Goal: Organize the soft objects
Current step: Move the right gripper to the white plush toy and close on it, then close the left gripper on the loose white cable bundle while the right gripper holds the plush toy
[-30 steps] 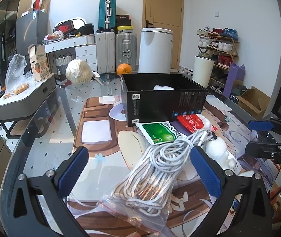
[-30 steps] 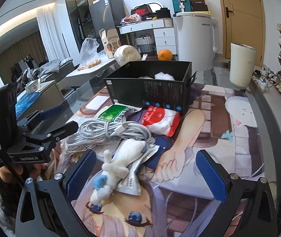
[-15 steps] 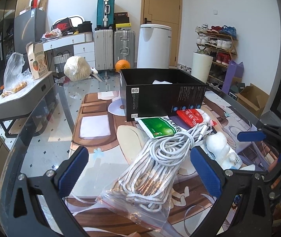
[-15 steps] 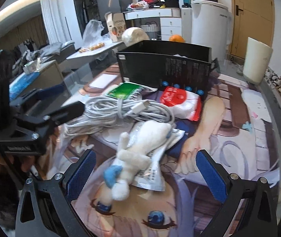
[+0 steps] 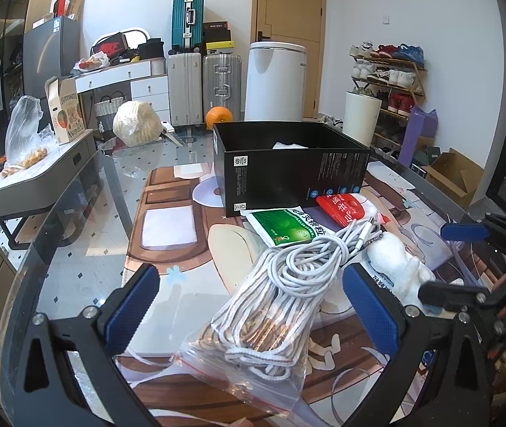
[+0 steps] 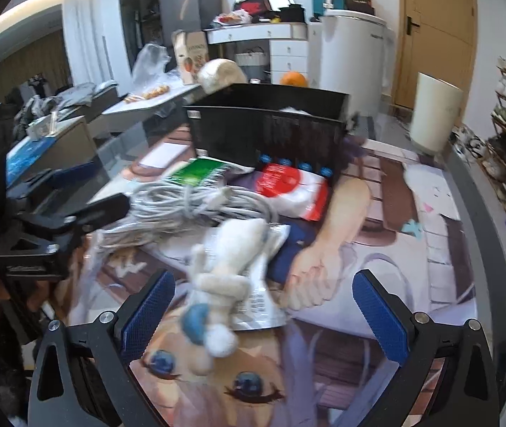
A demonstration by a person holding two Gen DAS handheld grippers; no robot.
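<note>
Reaching with jaws wide, the right gripper (image 6: pixel 263 306) frames the plush toy (image 6: pixel 224 270) lying on a packet (image 6: pixel 263 295) on the desk (image 5: pixel 85 270); closing could pinch that packet too. The left gripper (image 5: pixel 249 302), also wide, frames the bagged cord (image 5: pixel 270 306).

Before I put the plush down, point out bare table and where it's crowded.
Bare mat shows right of the plush, toward the white bin, and left of the black box beside the rope bag. Crowded: cable, green packet and red pack before the box.
</note>
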